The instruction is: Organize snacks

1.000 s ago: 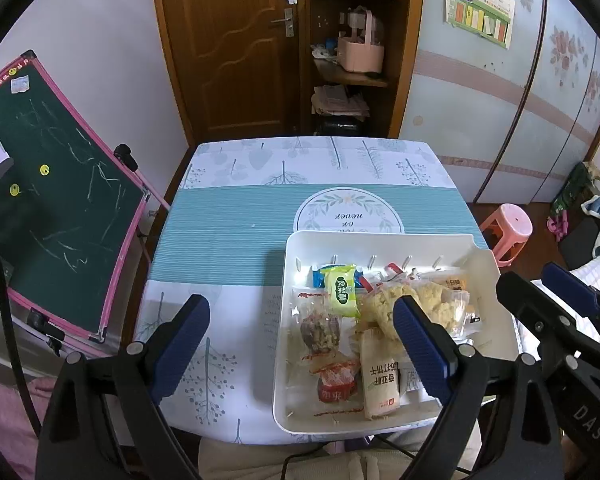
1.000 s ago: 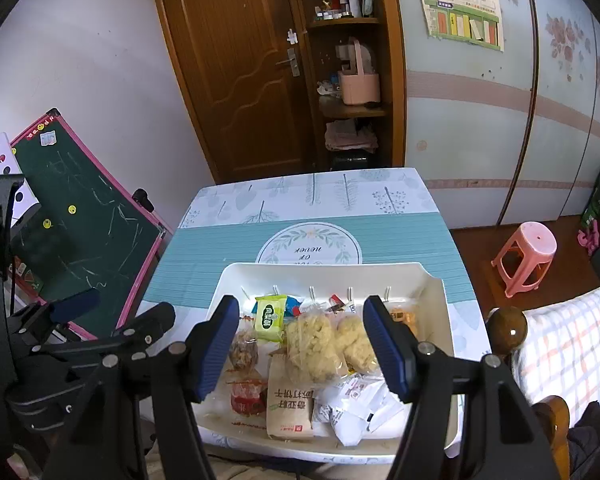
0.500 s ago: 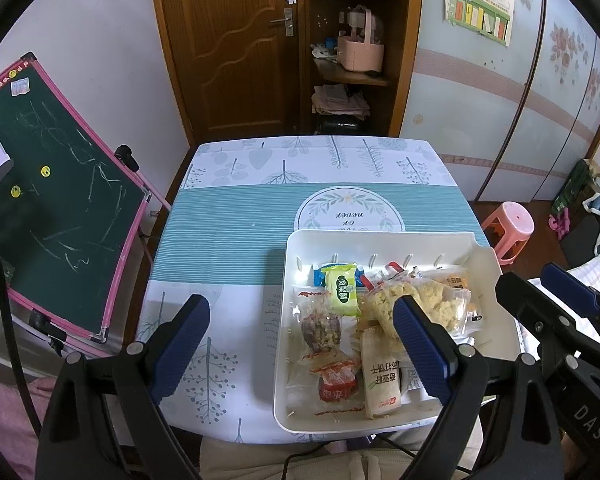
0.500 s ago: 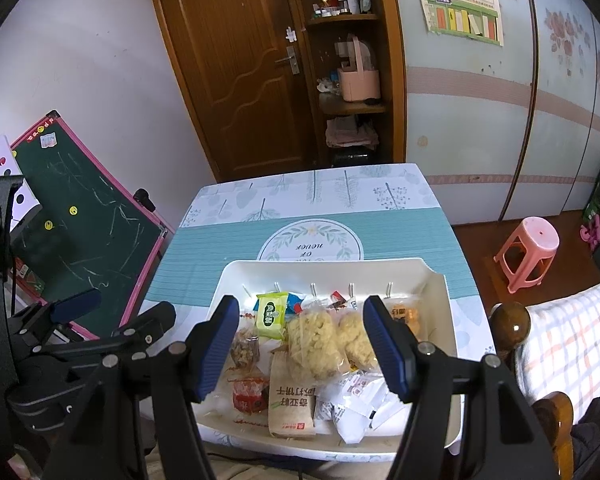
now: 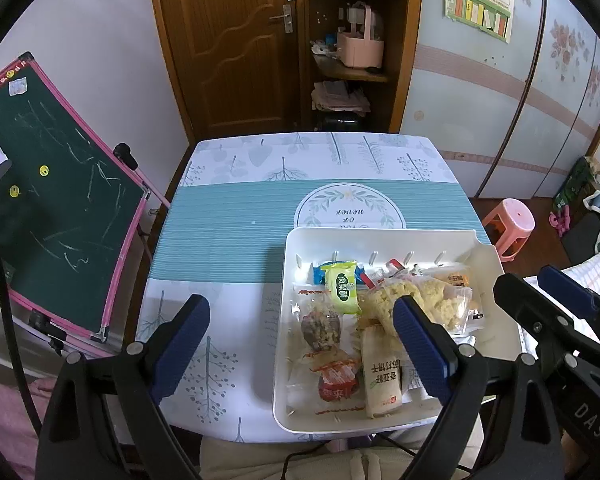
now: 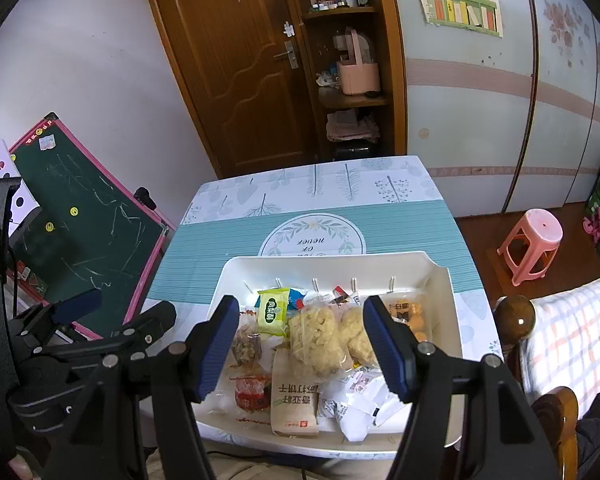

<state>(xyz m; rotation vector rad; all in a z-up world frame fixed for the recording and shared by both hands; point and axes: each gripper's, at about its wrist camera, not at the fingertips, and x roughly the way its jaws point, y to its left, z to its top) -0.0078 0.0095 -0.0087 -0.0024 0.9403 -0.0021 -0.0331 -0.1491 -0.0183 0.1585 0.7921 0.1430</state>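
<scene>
A white tray sits on the near right part of the table, filled with several wrapped snacks. Among them are a green packet, two clear bags of yellow puffed snack, a tan cracker packet and a red-labelled sweet. My left gripper hovers open above the tray's left edge, nothing between its blue fingers. Over the middle of the tray, my right gripper hangs open and empty.
The table wears a teal and white leaf-print cloth. A pink-framed chalkboard leans at the left. A pink stool stands on the floor at right, and a bed with a checked cover lies beside it. Door and shelves are behind.
</scene>
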